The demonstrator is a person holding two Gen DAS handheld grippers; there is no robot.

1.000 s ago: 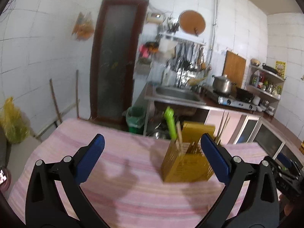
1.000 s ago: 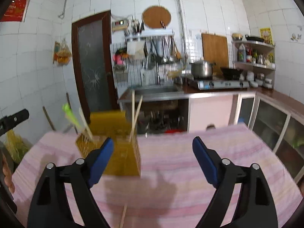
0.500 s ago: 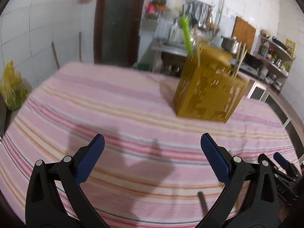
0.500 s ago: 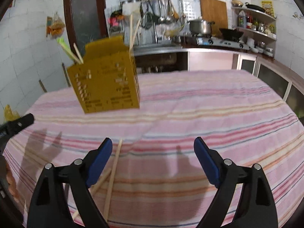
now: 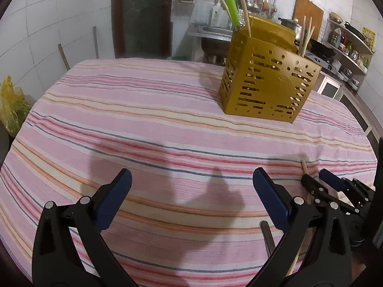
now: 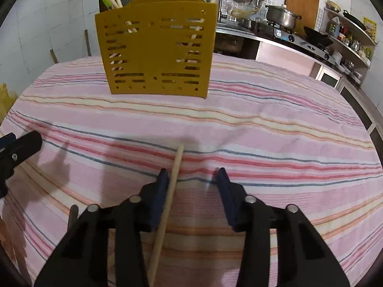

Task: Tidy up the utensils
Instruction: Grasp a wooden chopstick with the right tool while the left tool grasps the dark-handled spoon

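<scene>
- our right tool (image 6: 191, 179) is low over the bench (image 6: 275, 124), which is covered in a pink striped cloth. its blue-padded jaws stand partly apart and grip nothing.
- the pale wooden chopstick (image 6: 171, 186) lies flat on the cloth between those jaws, close against the left pad, though we cannot tell if it touches. a clear gap remains to the right pad.
- the chopstick's long axis runs nearly along the tool's own pointing direction, its far tip leaning slightly right, towards the holder. we judge that closing would pinch it across its width near mid-length.
- the mustard-yellow perforated plastic utensil holder (image 6: 155, 47) stands upright well beyond the chopstick's tip, straight ahead and a little left. it already carries a green-handled utensil (image 5: 228, 2) and several upright chopsticks.
- our left tool (image 5: 191, 181) hovers wide open and empty over bare cloth, with the holder ahead to its right.
- the right hand is plainly nearer the chopstick, so we judge the pickup is its job.
- a dark rod-like item (image 5: 267, 236) lies beside the left tool's right finger; we cannot identify it.
</scene>
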